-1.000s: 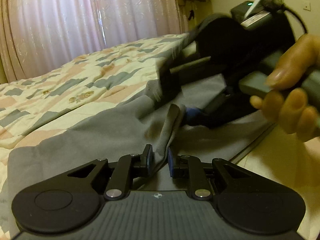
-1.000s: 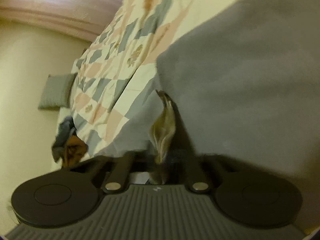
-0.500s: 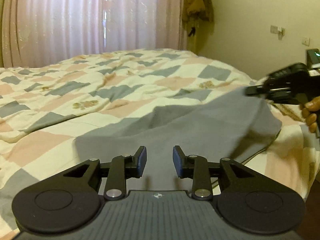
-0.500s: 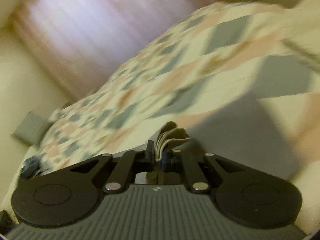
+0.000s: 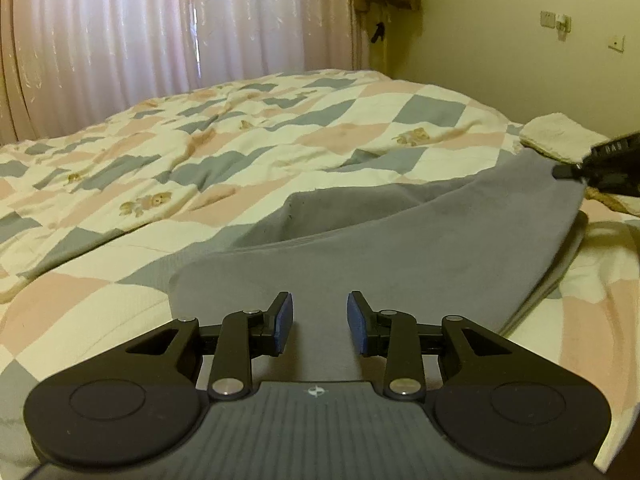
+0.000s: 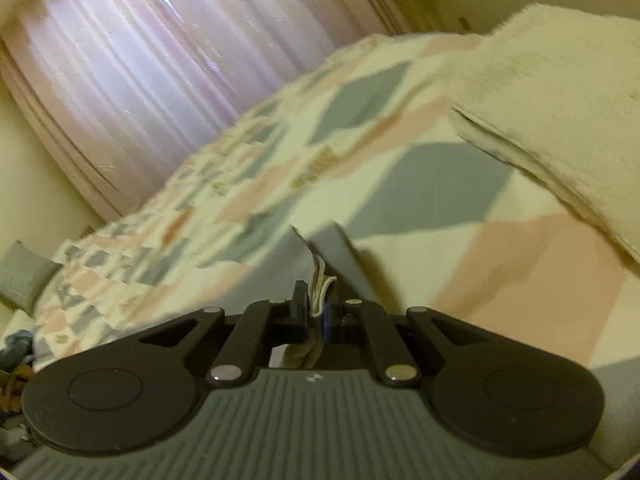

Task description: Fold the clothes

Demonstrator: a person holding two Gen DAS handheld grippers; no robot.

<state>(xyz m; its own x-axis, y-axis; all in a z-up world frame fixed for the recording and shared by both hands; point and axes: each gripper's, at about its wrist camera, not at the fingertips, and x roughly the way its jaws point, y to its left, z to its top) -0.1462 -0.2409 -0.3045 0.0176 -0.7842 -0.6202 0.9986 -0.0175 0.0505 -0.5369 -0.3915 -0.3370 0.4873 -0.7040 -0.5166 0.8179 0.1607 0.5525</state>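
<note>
While spread over the quilt [image 5: 208, 152], grey garment [image 5: 400, 248] beneath wide left gripper [image 5: 319, 322], corner pinched in right gripper [image 6: 316, 312].

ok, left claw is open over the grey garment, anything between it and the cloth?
Nothing visible. The left claw hangs open with the grey garment spread directly beneath and ahead of its fingers, on the patchwork quilt. The right claw pinches the garment's far corner, off to the right.
</note>
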